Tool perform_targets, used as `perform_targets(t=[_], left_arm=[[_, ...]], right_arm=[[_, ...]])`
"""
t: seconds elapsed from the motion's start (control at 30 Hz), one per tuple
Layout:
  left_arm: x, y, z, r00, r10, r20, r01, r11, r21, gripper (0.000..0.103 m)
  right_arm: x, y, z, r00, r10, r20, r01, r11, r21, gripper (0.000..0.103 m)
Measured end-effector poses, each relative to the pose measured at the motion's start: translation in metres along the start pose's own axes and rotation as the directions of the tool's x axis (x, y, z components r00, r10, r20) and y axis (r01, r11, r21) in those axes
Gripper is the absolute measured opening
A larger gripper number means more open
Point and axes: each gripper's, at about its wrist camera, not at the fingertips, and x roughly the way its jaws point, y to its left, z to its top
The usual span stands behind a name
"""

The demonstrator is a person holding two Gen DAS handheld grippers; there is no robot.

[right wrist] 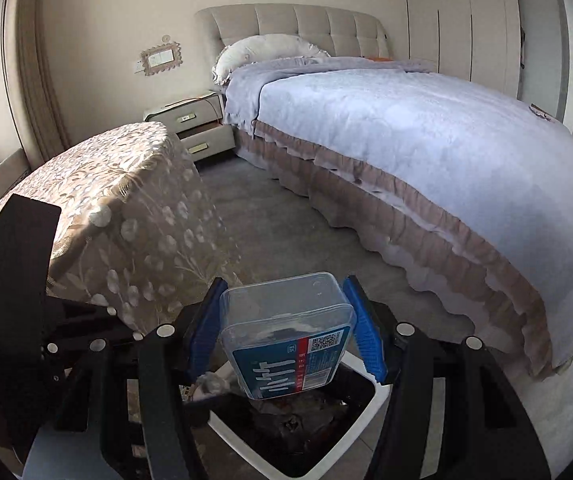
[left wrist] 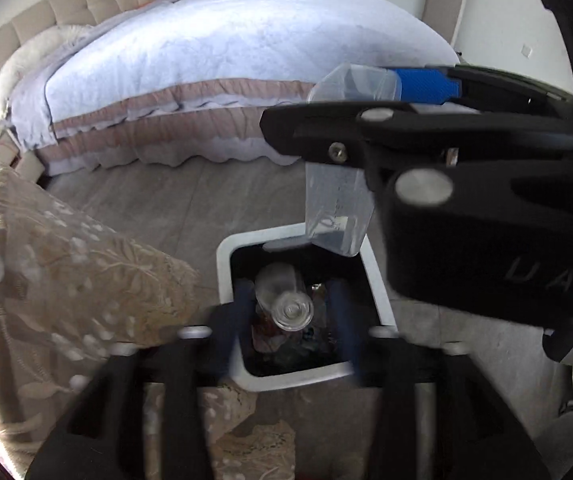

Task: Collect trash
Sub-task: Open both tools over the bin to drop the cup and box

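A white bin (left wrist: 226,252) with a black liner stands on the floor, with several bits of trash inside. My left gripper (left wrist: 294,320) hovers over it, open, its blue pads blurred. Between and below them a clear plastic bottle (left wrist: 284,300) sits in the bin's mouth, touching neither pad. My right gripper (left wrist: 334,96) reaches in from the right, above the bin's far edge. A clear plastic box (right wrist: 286,328) with a blue label hangs tilted between its spread blue pads (right wrist: 366,336), over the bin's rim (right wrist: 378,392). My right gripper (right wrist: 286,332) is open.
A piece of furniture under a floral lace cloth (right wrist: 126,208) stands close on the bin's left. A bed with a pale blue cover (right wrist: 426,140) lies beyond, with grey floor (right wrist: 306,232) between. A nightstand (right wrist: 194,120) sits by the headboard.
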Motion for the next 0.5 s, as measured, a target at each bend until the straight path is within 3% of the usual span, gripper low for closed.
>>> perform_targets(t=[0.03,0.07,0.2,0.5], left_arm=[[0.002,0.001,0.001,1.000,-0.017,0.006,0.017,1.000,-0.009,0.097],[0.006,0.002,0.001,1.000,-0.014,0.003,0.014,1.000,-0.014,0.097],[0.018,0.000,0.001,1.000,0.020,-0.019,-0.020,1.000,-0.001,0.098],[0.003,0.000,-0.002,0.999,0.022,0.031,-0.021,1.000,-0.017,0.098]], right_arm=[[0.006,-0.004,-0.001,1.000,-0.017,-0.022,0.017,1.000,0.016,0.094],[0.007,-0.010,-0.003,1.000,-0.017,-0.025,0.018,0.999,0.029,0.098],[0.017,-0.020,-0.006,0.998,-0.016,-0.055,0.019,0.998,0.055,0.098],[0.013,-0.018,-0.006,0.998,-0.032,-0.054,0.035,0.998,0.054,0.098]])
